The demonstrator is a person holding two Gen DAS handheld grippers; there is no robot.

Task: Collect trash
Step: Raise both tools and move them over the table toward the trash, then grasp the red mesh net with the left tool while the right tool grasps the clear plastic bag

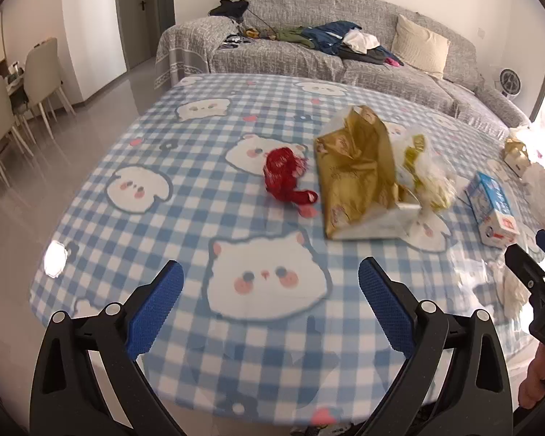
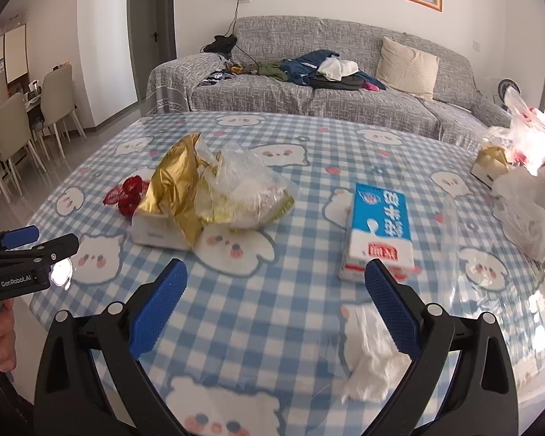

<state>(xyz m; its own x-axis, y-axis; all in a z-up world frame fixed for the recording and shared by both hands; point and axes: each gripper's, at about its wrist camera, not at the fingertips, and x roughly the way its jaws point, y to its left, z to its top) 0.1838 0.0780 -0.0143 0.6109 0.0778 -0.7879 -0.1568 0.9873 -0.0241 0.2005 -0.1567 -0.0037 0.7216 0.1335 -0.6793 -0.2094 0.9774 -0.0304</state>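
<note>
Trash lies on the blue checked table [image 1: 185, 225]. A crumpled red wrapper [image 1: 285, 176] sits mid-table, beside a gold foil bag [image 1: 356, 170] draped over a white box, with clear crinkled plastic [image 1: 425, 167] against it. My left gripper [image 1: 270, 272] hovers open above the near edge, short of all of them. In the right wrist view, a blue-and-white milk carton [image 2: 379, 229] lies just past my open right gripper [image 2: 276, 272]. A crumpled white tissue [image 2: 370, 348] rests under its right finger. The gold foil bag [image 2: 178, 178] and red wrapper [image 2: 127, 190] are far left.
Plastic bags [image 2: 527, 210] and a small gold box [image 2: 490, 161] crowd the table's right end. A grey sofa [image 2: 309, 87] strewn with clothes stands behind the table. Dining chairs [image 1: 43, 69] are off to the left. A hand [image 2: 0, 330] holds the left gripper's handle.
</note>
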